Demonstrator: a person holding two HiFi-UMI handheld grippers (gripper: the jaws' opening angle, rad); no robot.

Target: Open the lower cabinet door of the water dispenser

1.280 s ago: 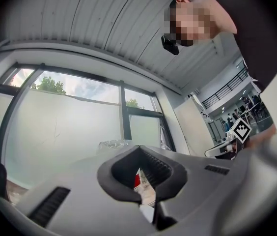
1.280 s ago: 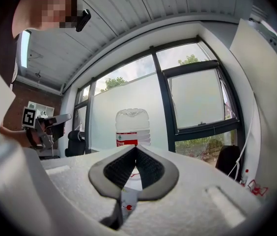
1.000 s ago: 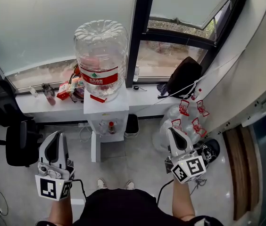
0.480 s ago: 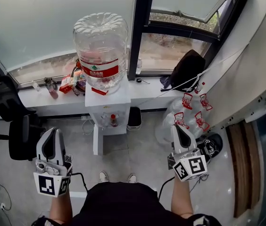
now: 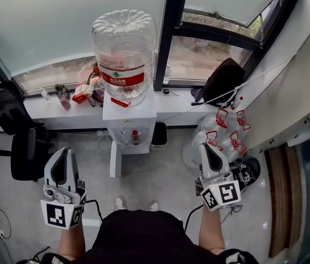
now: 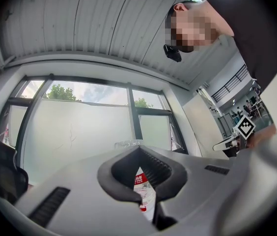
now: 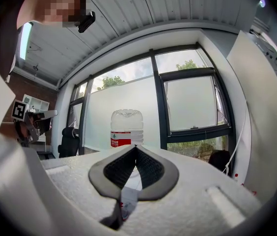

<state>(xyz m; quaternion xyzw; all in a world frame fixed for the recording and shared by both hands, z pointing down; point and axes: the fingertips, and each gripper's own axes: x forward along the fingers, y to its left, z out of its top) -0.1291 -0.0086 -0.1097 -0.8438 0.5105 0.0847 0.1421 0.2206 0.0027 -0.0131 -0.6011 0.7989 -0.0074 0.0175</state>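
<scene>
Holding left gripper [image 5: 62, 151] and right gripper [image 5: 208, 146] shut, empty, well short of boxy white water dispenser [image 5: 128, 126] under clear ribbed bottle [image 5: 125, 48].

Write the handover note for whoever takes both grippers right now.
Left gripper: shut, empty, held in the air, touching nothing.
Right gripper: shut, empty, likewise touching nothing.
The white water dispenser, topped by a clear plastic bottle with a red label, stands ahead against the window sill.
Its lower cabinet door cannot be made out clearly from this steep angle.
Done: nothing visible; neither gripper touches the dispenser.
To do: reach down to the door, probably with open jaws, and pull it open.
</scene>
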